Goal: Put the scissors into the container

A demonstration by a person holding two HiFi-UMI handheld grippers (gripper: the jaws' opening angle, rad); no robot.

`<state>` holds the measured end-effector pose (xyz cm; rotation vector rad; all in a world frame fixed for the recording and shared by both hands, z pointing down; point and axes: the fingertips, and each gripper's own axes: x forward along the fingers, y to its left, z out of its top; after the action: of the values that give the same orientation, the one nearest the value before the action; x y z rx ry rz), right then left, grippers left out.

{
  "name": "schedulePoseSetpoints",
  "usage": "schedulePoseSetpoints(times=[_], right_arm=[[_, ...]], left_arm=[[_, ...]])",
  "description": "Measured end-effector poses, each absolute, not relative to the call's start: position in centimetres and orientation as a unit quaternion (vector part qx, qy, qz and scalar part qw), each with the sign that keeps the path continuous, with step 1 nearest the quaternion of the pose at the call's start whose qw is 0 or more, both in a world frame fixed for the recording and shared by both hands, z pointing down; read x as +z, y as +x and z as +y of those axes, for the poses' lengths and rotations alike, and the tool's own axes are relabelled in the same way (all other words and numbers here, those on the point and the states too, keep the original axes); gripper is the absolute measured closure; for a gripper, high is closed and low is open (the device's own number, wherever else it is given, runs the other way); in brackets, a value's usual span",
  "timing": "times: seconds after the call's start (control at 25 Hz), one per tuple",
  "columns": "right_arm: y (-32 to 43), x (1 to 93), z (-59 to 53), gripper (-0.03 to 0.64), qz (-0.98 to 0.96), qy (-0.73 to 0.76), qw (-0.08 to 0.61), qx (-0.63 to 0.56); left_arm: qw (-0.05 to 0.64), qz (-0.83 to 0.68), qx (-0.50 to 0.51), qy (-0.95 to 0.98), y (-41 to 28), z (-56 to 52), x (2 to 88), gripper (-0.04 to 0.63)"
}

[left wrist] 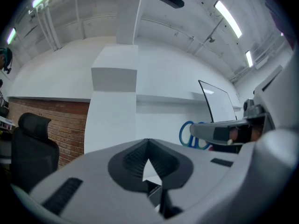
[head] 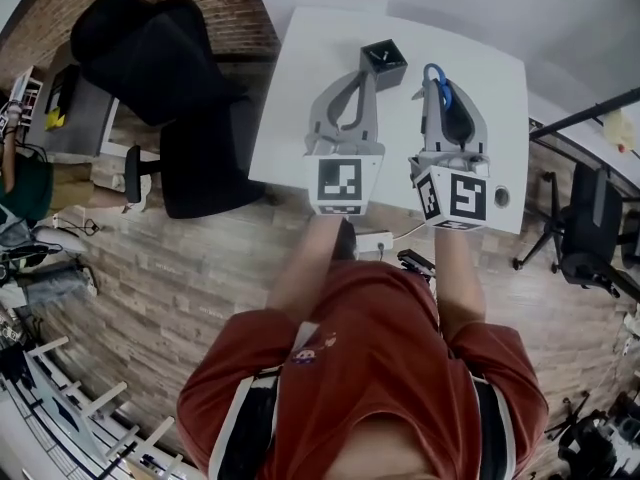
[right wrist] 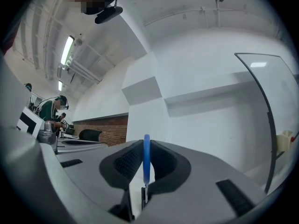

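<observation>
Right hand-held gripper (right wrist: 145,147) clamped the scissors (right wrist: 146,164) edge-on over the surface (head: 300,98) near the container (head: 384,62), seemingly ready to drop them in, while the left hand-held gripper (left wrist: 148,143) hung closed and empty.

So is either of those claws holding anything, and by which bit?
The right gripper holds the blue scissors, jaws clamped on the flat sides of the blue handle, its loops sticking out beyond the tips. The left gripper is shut and empty.
</observation>
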<state>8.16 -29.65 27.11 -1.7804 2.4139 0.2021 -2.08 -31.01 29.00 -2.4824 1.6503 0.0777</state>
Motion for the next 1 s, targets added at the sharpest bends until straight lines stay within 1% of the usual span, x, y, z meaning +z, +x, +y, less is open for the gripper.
schedulePoseSetpoints(times=[0.56, 1.0], right_arm=[[5.9, 29.8, -37.1, 0.566, 0.791, -0.608, 0.053, 0.032], [5.8, 32.9, -41.2, 0.566, 0.782, -0.621, 0.046, 0.002]], left_arm=[[0.057, 0.530, 0.004, -0.846, -3.9, -38.4, 31.7, 0.584], [0.035, 0.506, -0.009, -0.862, -3.1, -42.5, 34.0, 0.583]])
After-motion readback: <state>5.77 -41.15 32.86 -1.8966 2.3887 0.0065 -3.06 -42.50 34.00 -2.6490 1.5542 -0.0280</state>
